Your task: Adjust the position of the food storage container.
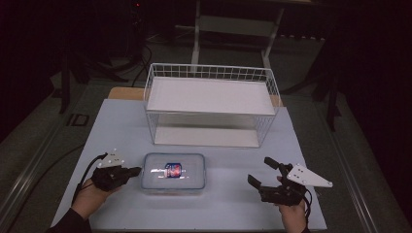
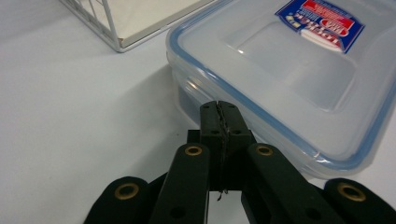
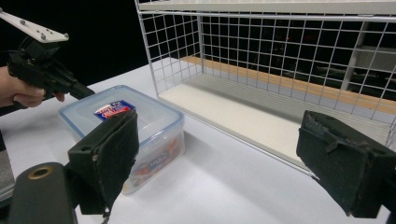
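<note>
A clear plastic box [image 1: 173, 173] with a blue-sealed lid and a red and blue label lies on the white table, in front of the wire basket [image 1: 212, 105]. My left gripper [image 1: 138, 170] is shut with nothing in it, its tip against the box's left side; the left gripper view has the closed jaws right at the edge of the box [image 2: 289, 70]. My right gripper [image 1: 262, 172] is open, wide, to the right of the box and apart from it. Through its view I see the box [image 3: 135, 128] and the left gripper [image 3: 86, 92] beyond.
The white wire basket [image 3: 280, 60] has a flat white shelf on top and a white floor inside; it stands at the back middle of the table [image 1: 116, 131]. A metal frame [image 1: 233, 24] stands in the dark behind.
</note>
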{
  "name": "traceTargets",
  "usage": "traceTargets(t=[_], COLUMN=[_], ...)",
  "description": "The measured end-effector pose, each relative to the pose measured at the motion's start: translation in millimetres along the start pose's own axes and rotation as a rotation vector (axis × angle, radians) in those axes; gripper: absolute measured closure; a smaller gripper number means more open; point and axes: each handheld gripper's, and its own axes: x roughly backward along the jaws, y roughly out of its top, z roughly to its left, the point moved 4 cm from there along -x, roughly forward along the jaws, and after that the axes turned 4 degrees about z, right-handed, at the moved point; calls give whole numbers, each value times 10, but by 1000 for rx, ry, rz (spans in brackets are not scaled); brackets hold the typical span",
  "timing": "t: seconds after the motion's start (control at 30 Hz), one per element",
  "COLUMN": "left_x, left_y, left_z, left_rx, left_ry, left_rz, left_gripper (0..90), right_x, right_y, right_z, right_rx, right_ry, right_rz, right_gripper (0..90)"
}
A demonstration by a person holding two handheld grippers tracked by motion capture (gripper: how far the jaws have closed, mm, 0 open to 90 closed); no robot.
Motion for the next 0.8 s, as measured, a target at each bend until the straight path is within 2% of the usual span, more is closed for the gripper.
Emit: traceTargets(t=[0.43,0.8], left_x=[-238,-451], left_y=[225,429], left_z=[-216,-345], left_rx=[-50,-95], left_ry=[-68,-101], left_rz=[14,28], left_gripper=[897,897], right_x=[-10,-13], right_y=[-5,-13], right_z=[1,-9], right_rx=[-2,-4], right_ry=[5,9], right_rz=[3,4], right_gripper=[127,127])
